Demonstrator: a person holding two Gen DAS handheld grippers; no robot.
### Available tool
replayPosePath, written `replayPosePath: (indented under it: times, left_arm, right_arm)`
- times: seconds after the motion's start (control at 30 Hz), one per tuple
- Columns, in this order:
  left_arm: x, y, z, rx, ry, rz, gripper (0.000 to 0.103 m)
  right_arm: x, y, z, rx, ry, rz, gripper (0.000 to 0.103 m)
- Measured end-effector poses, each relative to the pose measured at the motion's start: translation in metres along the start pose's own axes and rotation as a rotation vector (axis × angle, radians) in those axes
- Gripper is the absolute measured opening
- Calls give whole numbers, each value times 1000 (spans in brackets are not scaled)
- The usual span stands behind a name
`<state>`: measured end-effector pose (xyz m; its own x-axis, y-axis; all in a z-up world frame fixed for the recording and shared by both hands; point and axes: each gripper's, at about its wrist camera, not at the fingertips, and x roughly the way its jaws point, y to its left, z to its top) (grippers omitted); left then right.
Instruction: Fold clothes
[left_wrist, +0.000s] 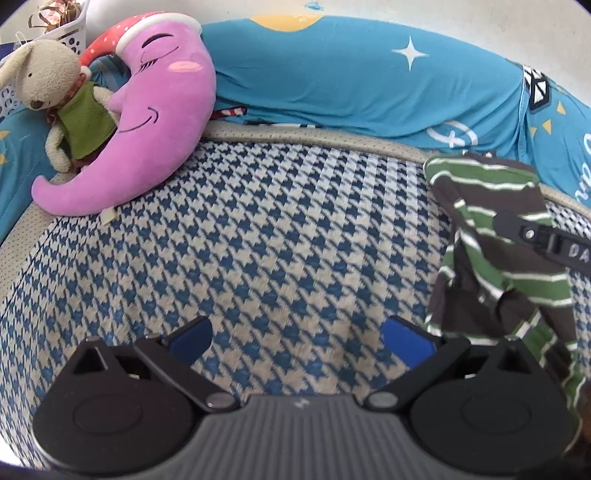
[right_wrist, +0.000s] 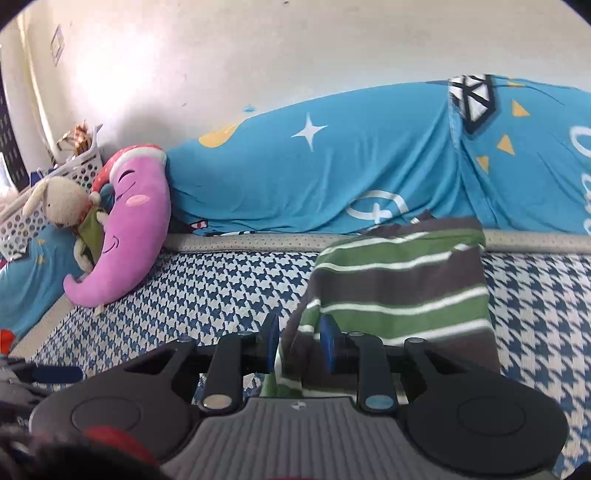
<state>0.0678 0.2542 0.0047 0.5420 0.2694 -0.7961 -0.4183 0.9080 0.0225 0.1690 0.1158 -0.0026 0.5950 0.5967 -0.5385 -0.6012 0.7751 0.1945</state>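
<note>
A: Status of the shirt (right_wrist: 402, 291)?

B: It is held bunched over the bed (left_wrist: 258, 229), on the right side. An edge is pinched in the right gripper (right_wrist: 299, 343). The left gripper (left_wrist: 299, 332) is spread wide and holds nothing.

A: Failure risk?

B: Only a narrow bite of cloth is seen between the jaws. Slippage could be caused by a sharp pull, and a skewed fold by the unsupported far edge.
</note>
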Motion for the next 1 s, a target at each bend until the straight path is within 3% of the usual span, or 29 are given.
replayPosePath:
  times: [0.27,0.53,0.8,0.9,1.0]
  left_arm:
    - [5,13,7,-51,3,15,103]
    - [9,22,9,-76,14,14,103]
    - [13,18,9,-67,24,9,103]
    - [13,16,9,-58,24,10,103]
    - [14,15,9,-56,26,13,103]
  right_arm:
    - [22,7,10,-75,16,-20,33]
    - [50,12,12,-154,47,-115,38]
    - [66,18,10,-250,64,-156,40]
    - [69,20,8,-284,59,-185,35]
    - [68,14,9,-246,48,-192,11]
